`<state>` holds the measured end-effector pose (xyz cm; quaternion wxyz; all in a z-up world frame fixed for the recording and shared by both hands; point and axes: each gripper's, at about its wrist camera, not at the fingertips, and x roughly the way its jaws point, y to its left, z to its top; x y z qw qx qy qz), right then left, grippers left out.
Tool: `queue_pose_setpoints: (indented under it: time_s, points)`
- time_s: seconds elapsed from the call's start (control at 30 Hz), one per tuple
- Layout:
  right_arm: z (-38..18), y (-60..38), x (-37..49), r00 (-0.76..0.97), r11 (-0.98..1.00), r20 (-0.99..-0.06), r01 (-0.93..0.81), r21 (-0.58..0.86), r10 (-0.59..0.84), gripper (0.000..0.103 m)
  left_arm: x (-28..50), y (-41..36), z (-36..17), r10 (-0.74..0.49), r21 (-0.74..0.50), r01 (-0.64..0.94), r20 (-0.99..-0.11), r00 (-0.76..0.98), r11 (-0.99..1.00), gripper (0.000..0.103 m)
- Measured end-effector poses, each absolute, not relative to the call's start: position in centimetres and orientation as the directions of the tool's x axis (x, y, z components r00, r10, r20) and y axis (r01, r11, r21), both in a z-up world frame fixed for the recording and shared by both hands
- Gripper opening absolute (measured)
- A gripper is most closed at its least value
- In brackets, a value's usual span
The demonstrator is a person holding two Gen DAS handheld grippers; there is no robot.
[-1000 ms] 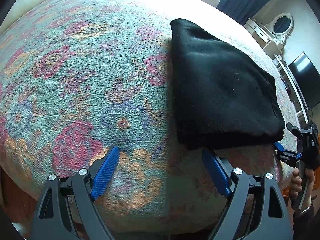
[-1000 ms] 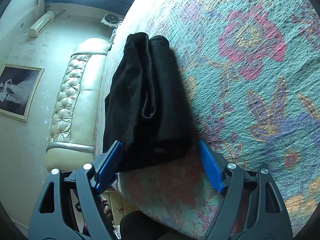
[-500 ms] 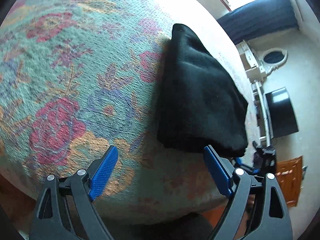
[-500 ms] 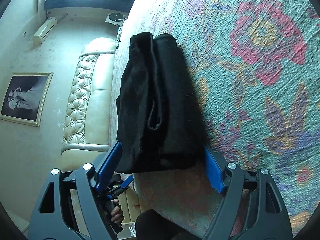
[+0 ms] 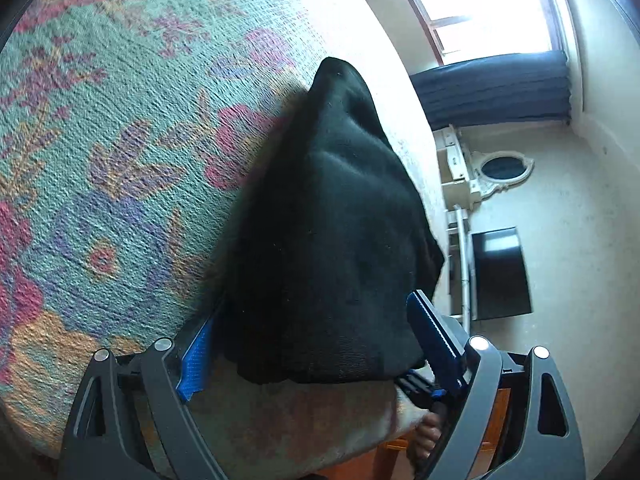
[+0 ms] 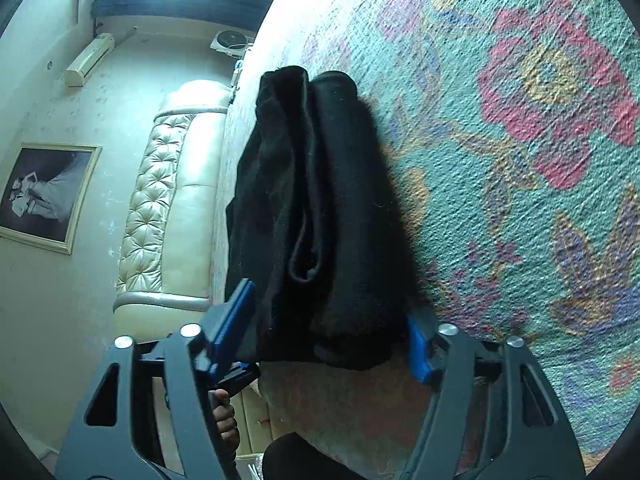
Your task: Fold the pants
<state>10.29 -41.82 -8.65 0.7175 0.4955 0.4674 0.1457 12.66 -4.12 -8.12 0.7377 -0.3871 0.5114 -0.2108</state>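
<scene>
The black pants (image 5: 328, 240) lie on the bed (image 5: 100, 160), already folded into a thick packet, with the short end close to the near edge of the flowered bedspread. I think they are placed there so that the person can reach them with both tools from the same side.

The left gripper (image 5: 316, 344) has its 2 blue pads on both sides of this near end. Its jaws have just closed a little, but whether they press the cloth I cannot tell.

The right gripper (image 6: 324, 332) comes to the same end. Its jaws have just been closing a lot, and the packet is between them; both pads seem to press its sides, so I judge it is gripping the pants.

In the right wrist view, 2 layers with a fold between them are visible, so the folding looks nearly finished.
</scene>
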Motion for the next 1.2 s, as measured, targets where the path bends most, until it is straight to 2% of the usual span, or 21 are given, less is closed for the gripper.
queue_pose_setpoints:
  time_s: [0.03, 0.1, 0.23, 0.43, 0.97, 1.03, 1.2]
  points:
    - [-8.8, -41.9, 10.2, 0.524, 0.453, -0.518, 0.259, 0.853, 0.676, 0.044, 12.6, -4.7, -8.0, -0.671, -0.745, -0.081, -0.637, 0.379, 0.662, 0.068]
    - [-8.6, -42.1, 9.9, 0.532, 0.444, -0.506, 0.251, 0.86, 0.679, 0.038, 12.4, -5.3, -7.7, -0.637, -0.704, -0.063, -0.674, 0.374, 0.707, 0.066]
    - [-8.2, -42.1, 9.7, 0.534, 0.457, -0.509, 0.24, 0.857, 0.674, 0.036, 12.5, -5.3, -7.4, -0.634, -0.695, -0.072, -0.689, 0.35, 0.715, 0.056]
    - [-7.0, -41.1, 9.6, 0.535, 0.463, -0.51, 0.233, 0.855, 0.673, 0.033, 12.5, -5.2, -7.1, -0.609, -0.664, -0.069, -0.718, 0.336, 0.745, 0.051]
    - [-8.0, -41.1, 6.8, 0.499, 0.464, -0.523, 0.248, 0.85, 0.692, 0.033, 11.1, -4.7, -6.5, -0.594, -0.639, -0.061, -0.742, 0.312, 0.767, 0.051]
    - [-8.3, -41.2, 6.7, 0.497, 0.46, -0.521, 0.252, 0.852, 0.694, 0.033, 11.0, -4.6, -6.6, -0.595, -0.64, -0.057, -0.739, 0.316, 0.766, 0.054]
    - [-9.7, -41.8, 6.4, 0.496, 0.424, -0.51, 0.282, 0.86, 0.703, 0.041, 11.2, -4.8, -7.1, -0.612, -0.664, -0.073, -0.722, 0.324, 0.745, 0.067]
